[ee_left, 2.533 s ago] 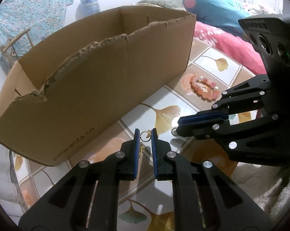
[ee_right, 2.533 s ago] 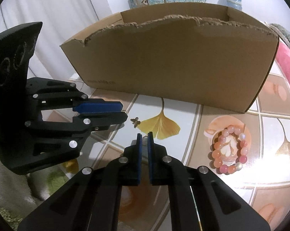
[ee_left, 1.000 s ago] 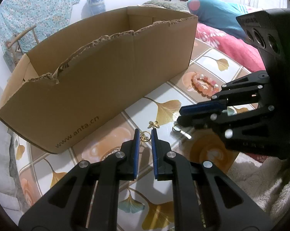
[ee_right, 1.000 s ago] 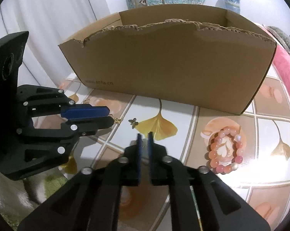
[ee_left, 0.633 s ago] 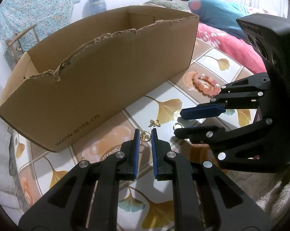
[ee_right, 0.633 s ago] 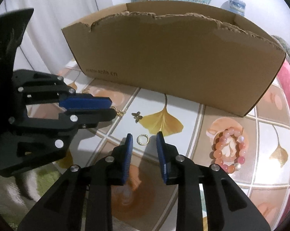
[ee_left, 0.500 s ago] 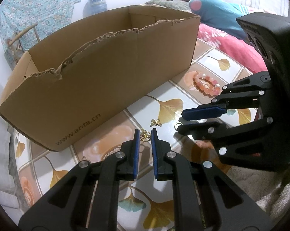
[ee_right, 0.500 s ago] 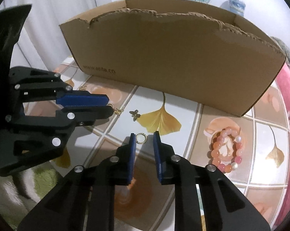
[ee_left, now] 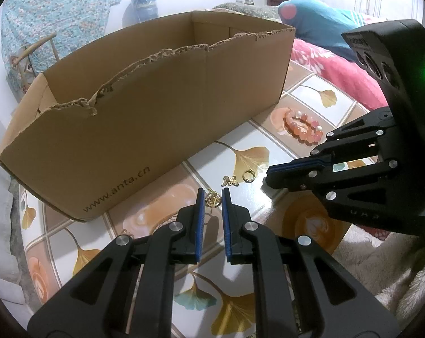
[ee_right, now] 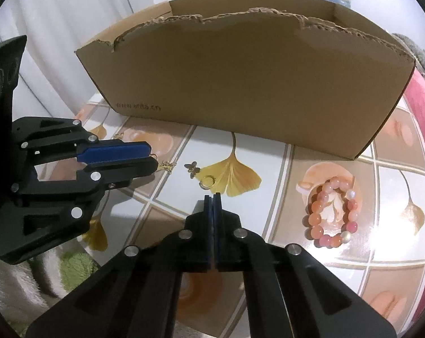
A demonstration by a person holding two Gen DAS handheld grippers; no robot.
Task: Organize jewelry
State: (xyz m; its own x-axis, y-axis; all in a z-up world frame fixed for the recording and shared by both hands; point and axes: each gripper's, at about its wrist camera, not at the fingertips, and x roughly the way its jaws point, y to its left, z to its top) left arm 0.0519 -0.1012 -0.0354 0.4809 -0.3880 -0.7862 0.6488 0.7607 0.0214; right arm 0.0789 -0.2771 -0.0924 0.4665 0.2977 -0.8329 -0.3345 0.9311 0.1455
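One gold ring (ee_right: 207, 181) lies just beyond the right tool's (ee_right: 214, 197) empty, just-closed tips.

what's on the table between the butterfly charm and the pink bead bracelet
A small gold ring lies between the butterfly charm and the bead bracelet, close beside the charm on the yellow leaf print. The right wrist view shows it best.

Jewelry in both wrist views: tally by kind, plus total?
Pink bead bracelet: 1
Gold ring: 1
Butterfly charm: 1
Gold round pendant, pinched in the left hand-held gripper: 1
Total: 4
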